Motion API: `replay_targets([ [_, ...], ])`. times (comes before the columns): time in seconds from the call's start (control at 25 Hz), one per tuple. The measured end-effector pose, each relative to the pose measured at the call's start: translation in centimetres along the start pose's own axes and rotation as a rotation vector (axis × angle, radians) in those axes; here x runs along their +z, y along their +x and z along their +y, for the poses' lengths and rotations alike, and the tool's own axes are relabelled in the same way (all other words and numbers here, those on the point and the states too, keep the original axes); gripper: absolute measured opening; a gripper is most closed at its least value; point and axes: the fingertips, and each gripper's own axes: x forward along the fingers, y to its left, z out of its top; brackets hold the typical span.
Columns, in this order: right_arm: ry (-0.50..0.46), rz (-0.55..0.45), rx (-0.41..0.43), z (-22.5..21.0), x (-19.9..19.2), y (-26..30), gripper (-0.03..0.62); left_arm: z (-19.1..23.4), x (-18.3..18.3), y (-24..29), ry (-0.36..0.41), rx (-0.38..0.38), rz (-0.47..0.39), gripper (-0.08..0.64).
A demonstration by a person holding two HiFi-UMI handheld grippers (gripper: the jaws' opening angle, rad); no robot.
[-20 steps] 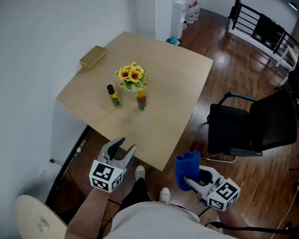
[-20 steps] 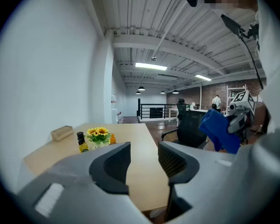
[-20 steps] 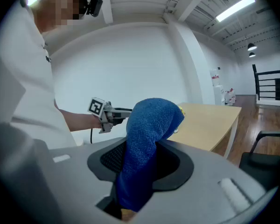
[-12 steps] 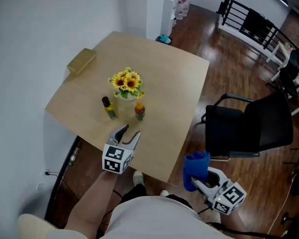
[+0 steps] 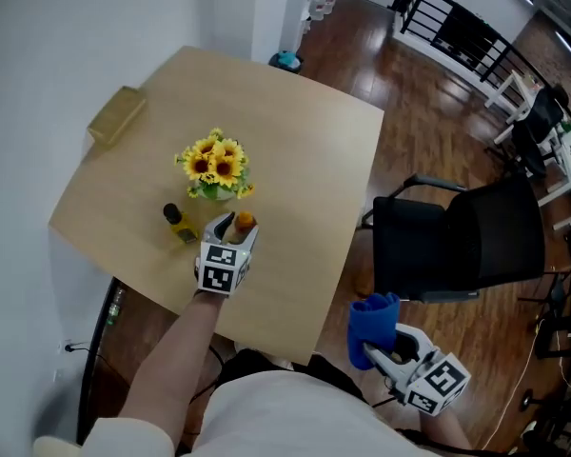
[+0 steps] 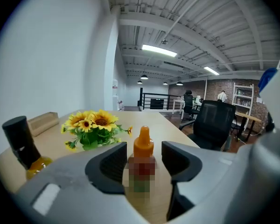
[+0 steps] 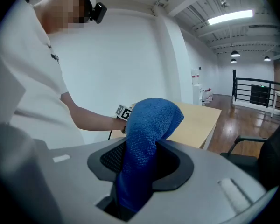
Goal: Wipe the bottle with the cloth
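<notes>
Clearly the crowded part is the left half of the table (image 5: 305,131). A dark-capped bottle (image 5: 178,225) stands at the far left, with the sunflowers (image 5: 212,165) just behind and to its right. Both are near the left gripper (image 6: 144,160), so a sideways drift of that arm could tip either one.

Next comes the orange-capped bottle (image 6: 143,146), upright on the table between that gripper's jaws. The jaws stand apart with a gap showing on each side, and the pads do not appear to press on the bottle. It is tall and narrow. If one pad meets it first, or the jaws close high on the cap, it may topple towards the flowers or slip out.

Further right, off the table's near edge, the right gripper (image 7: 144,171) is clamped on the blue cloth (image 7: 149,125), which bulges loosely above the jaws. Wiping before the bottle is firmly held would probably push it over. Only a little cloth seems pinched, so a hard rub might also drag it free.
</notes>
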Motion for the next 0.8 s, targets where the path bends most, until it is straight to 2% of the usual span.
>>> replay_targets([
  [0.08,-0.008,0.01,-0.009,-1.4,0.6,-0.2,0.158,0.1,-0.1,1.3,-0.001,0.017,0.0,0.239],
  [0.16,-0.008,0.019,-0.005,-1.8,0.8,-0.5,0.158,0.2,-0.3,2.1,0.01,0.036,-0.004,0.188],
  [0.24,-0.027,0.037,0.011,-2.3,0.8,-0.5,0.158,0.4,-0.2,2.5,0.006,0.043,-0.011,0.167],
  [0.4,-0.055,0.045,0.048,-4.0,1.1,0.2,0.158,0.3,-0.1,2.1,-0.033,0.037,-0.007,0.161],
  [0.56,-0.105,-0.006,0.121,-4.6,3.1,1.7,0.158,-1.8,3.2,-1.8,-0.028,0.004,-0.039,0.161],
  [0.8,-0.208,-0.123,0.253,-3.8,8.5,6.1,0.158,-7.0,9.4,-9.5,-0.004,-0.117,-0.082,0.161],
])
